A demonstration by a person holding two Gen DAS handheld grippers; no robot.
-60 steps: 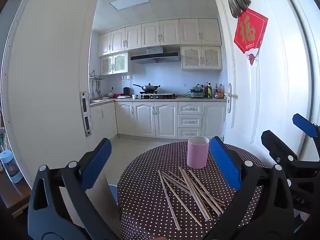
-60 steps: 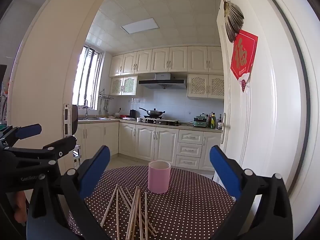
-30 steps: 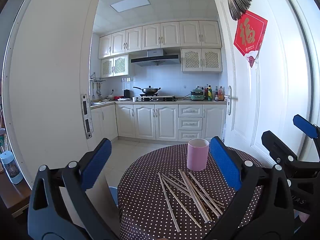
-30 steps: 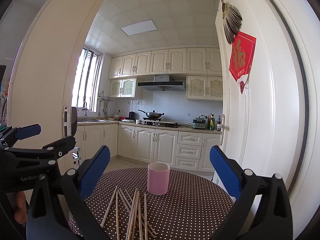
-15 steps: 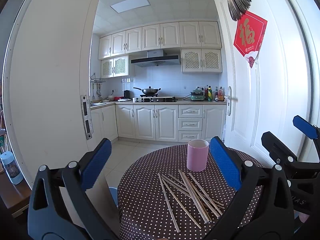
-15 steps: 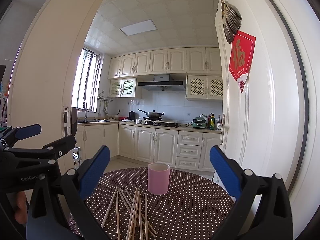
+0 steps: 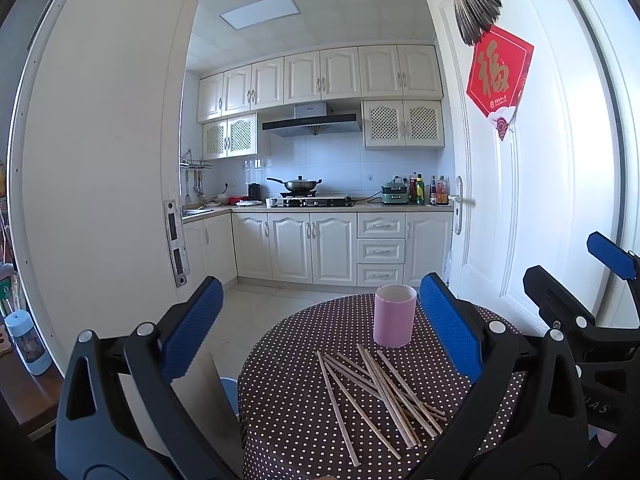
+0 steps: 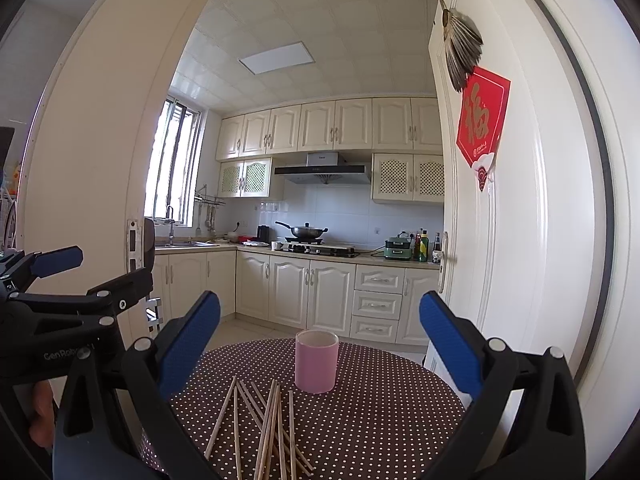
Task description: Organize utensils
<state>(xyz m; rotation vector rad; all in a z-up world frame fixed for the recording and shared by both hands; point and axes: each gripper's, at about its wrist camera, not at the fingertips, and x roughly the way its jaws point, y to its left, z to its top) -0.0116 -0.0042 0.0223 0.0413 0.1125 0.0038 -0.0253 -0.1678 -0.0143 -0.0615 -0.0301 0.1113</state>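
Several wooden chopsticks [image 7: 380, 392] lie scattered on a round table with a brown polka-dot cloth [image 7: 288, 408]. An upright, empty-looking pink cup [image 7: 394, 315] stands just behind them. The chopsticks [image 8: 266, 420] and the pink cup [image 8: 316, 361] also show in the right wrist view. My left gripper [image 7: 320, 320] is open and empty, held above the table's near edge. My right gripper [image 8: 320, 334] is open and empty too, beside the left one; it shows at the right edge of the left wrist view [image 7: 576, 276].
A white door [image 7: 520, 160] with a red paper sign stands open just right of the table. A white door frame [image 7: 100, 160] is on the left. A blue bottle [image 7: 24, 340] stands on a wooden surface at far left. Kitchen cabinets lie beyond.
Both grippers have stayed open and nearly still. The views have tilted up very slightly. Chopsticks and cup have not moved.
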